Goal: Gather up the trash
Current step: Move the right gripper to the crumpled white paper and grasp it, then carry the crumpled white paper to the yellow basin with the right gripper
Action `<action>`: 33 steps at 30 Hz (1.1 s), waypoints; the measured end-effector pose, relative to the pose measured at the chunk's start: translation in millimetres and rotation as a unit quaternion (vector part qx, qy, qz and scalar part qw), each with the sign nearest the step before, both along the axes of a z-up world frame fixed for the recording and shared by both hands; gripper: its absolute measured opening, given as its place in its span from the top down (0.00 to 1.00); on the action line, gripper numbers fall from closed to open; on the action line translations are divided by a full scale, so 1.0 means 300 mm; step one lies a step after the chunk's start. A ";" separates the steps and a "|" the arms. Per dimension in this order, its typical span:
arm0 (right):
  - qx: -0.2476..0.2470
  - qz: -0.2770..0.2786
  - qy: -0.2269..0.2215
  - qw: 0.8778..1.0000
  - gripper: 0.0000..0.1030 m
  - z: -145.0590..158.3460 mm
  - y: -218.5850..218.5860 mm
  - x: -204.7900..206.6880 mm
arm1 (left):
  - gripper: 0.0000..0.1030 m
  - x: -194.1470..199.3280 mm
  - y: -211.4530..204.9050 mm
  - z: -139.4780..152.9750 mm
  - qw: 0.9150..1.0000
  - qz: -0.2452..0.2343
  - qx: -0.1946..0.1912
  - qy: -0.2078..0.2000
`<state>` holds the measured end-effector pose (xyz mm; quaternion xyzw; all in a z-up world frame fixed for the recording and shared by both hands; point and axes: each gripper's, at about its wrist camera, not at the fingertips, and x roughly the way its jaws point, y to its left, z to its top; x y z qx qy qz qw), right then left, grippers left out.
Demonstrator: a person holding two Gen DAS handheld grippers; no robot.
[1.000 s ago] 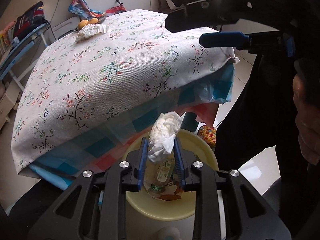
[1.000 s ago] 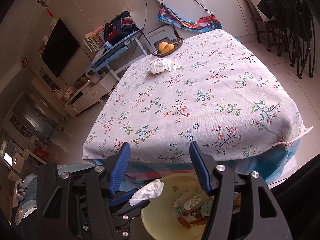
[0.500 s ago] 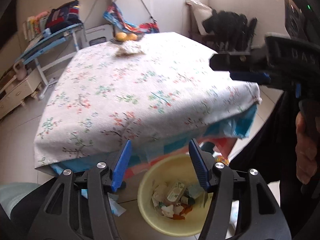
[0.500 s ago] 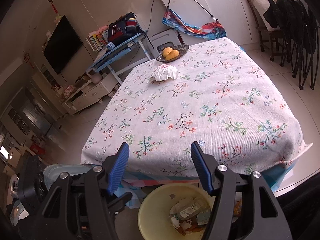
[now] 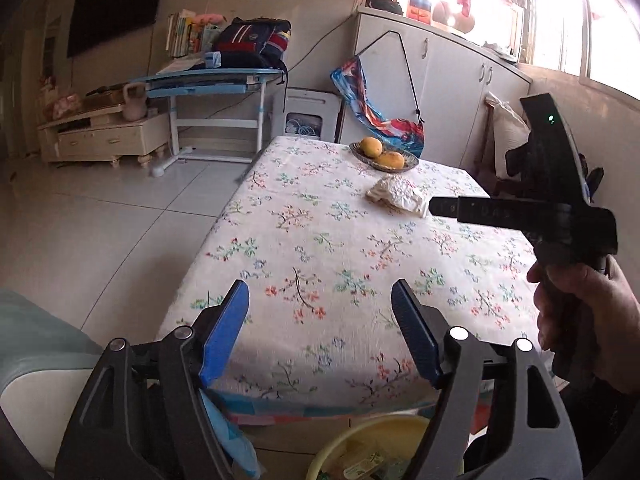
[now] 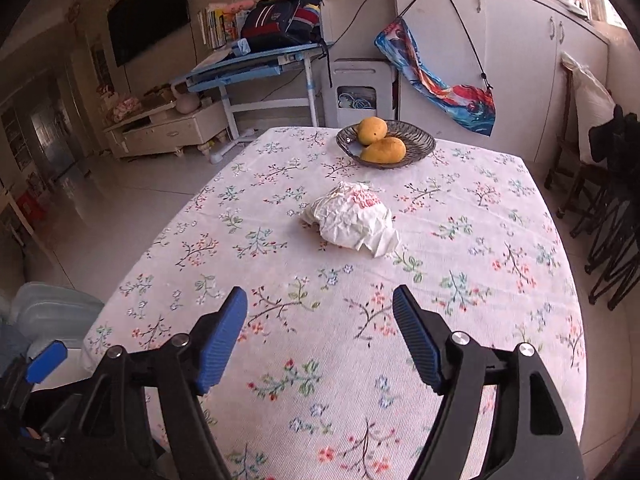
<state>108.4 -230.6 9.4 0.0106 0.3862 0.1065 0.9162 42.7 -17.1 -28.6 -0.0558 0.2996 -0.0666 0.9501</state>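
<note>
A crumpled white paper wad with pink print (image 6: 354, 222) lies on the floral tablecloth (image 6: 280, 272), in front of the fruit bowl; it also shows in the left wrist view (image 5: 396, 196). My right gripper (image 6: 320, 316) is open and empty above the near half of the table, short of the wad. My left gripper (image 5: 320, 308) is open and empty over the table's near edge. A yellow trash bin (image 5: 372, 452) with wrappers inside stands on the floor just below it. The right gripper's black body (image 5: 560, 208) shows at the right of the left wrist view.
A dark bowl with two mangoes (image 6: 384, 144) sits at the table's far end. A blue desk with a backpack (image 6: 264, 60), a white cabinet (image 6: 500, 60) and dark folding chairs (image 6: 612, 220) stand around the table. A pale cushion (image 5: 36, 360) is at the near left.
My left gripper opened and dropped the white tissue into the yellow bin, then rose to table height. My right gripper moved forward over the table toward the paper wad.
</note>
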 end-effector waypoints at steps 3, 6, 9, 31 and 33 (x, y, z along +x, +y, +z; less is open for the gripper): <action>-0.036 0.010 0.010 0.999 0.27 -0.018 0.029 0.114 | 0.31 0.062 0.029 0.007 1.000 0.018 -0.008 -0.001; -0.063 0.016 0.023 0.998 0.25 -0.056 0.047 0.210 | 0.31 0.096 0.062 -0.015 0.999 0.033 -0.033 0.023; -0.083 0.013 0.036 0.996 0.25 -0.101 0.041 0.294 | 0.31 0.123 0.075 -0.016 0.998 0.036 -0.035 0.027; 0.349 -0.014 0.101 0.931 0.81 -0.129 -0.340 0.147 | 0.31 0.163 0.067 -0.064 0.996 0.037 -0.047 0.059; 0.350 -0.010 0.101 0.931 0.81 -0.118 -0.334 0.109 | 0.31 0.161 0.058 -0.065 0.997 0.035 -0.041 0.058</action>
